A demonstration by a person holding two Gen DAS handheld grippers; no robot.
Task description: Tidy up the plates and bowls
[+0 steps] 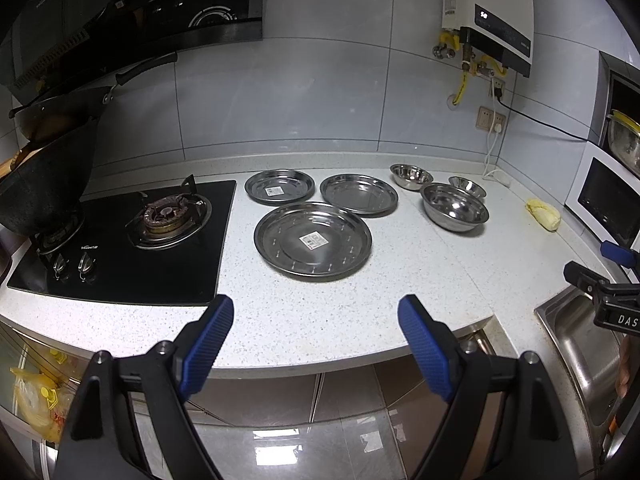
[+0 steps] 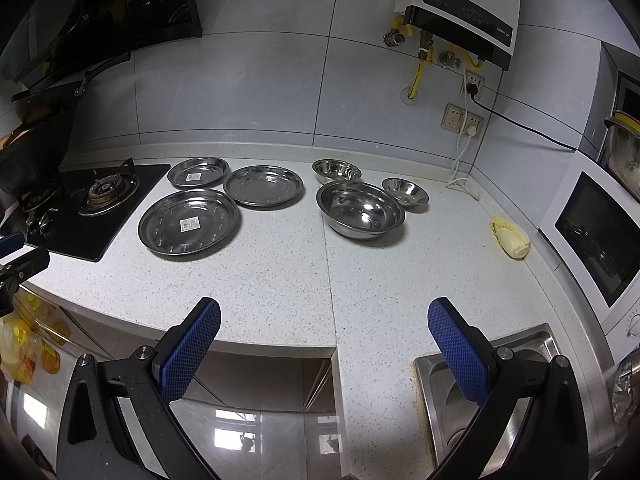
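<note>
Three steel plates lie flat on the white counter: a large one (image 1: 313,240) (image 2: 189,222) nearest, a small one (image 1: 279,186) (image 2: 198,172) beside the stove, and a middle one (image 1: 359,193) (image 2: 263,186). To their right stand three steel bowls: a large bowl (image 1: 455,207) (image 2: 361,210), a medium bowl (image 1: 411,176) (image 2: 336,171) and a small bowl (image 1: 467,186) (image 2: 405,192). My left gripper (image 1: 316,310) hangs open over the counter's front edge, well short of the large plate. My right gripper (image 2: 324,314) is open too, at the front edge near the sink, empty.
A black gas stove (image 1: 132,240) with a wok (image 1: 44,188) sits at the left. A yellowish cabbage piece (image 2: 511,237) lies near the microwave (image 2: 600,232) at the right. A steel sink (image 2: 480,384) is at the front right. Cables hang from wall sockets (image 2: 464,120).
</note>
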